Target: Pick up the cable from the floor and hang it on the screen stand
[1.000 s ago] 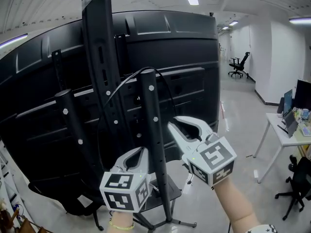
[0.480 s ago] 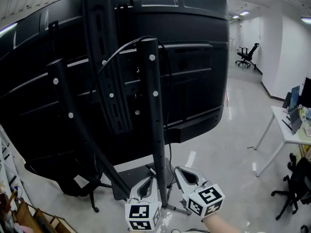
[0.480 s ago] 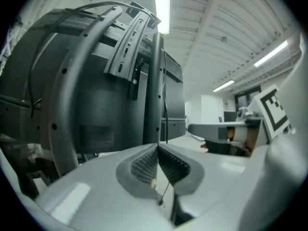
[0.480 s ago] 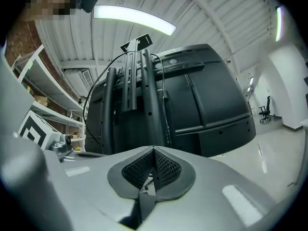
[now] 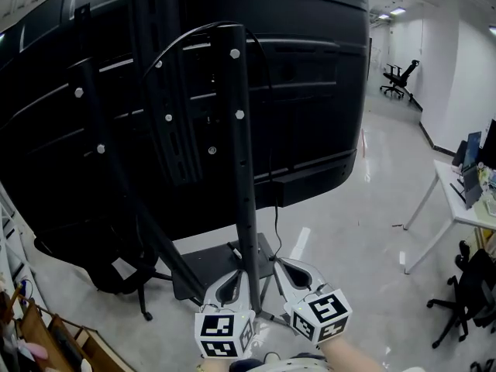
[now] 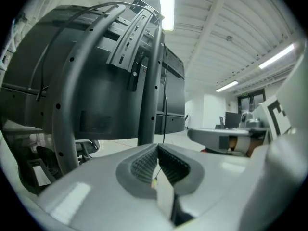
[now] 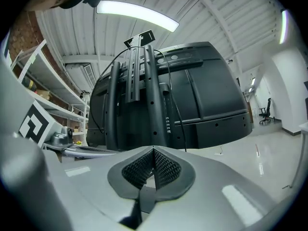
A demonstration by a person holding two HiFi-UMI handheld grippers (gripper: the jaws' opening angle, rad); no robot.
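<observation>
Jaws together, left gripper (image 5: 242,274), right gripper (image 5: 278,264), 1 cable (image 5: 270,153) prob. on stand (image 5: 244,169)

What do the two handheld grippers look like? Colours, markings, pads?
Both match: the left gripper and right gripper have pale grey, rounded plastic jaws lined with dark cross-hatched pads, and each carries a white cube printed with black square markers. No cables visible.

The glossy pale floor (image 5: 349,208) carries the screen stand (image 5: 242,169), whose dark base plate (image 5: 198,270) lies flat on it. Right of the stand, a white tabletop (image 5: 463,208) stands on thin legs, with a black office chair (image 5: 465,285) beside it. Another chair (image 5: 400,77) stands far beyond the stand.
</observation>
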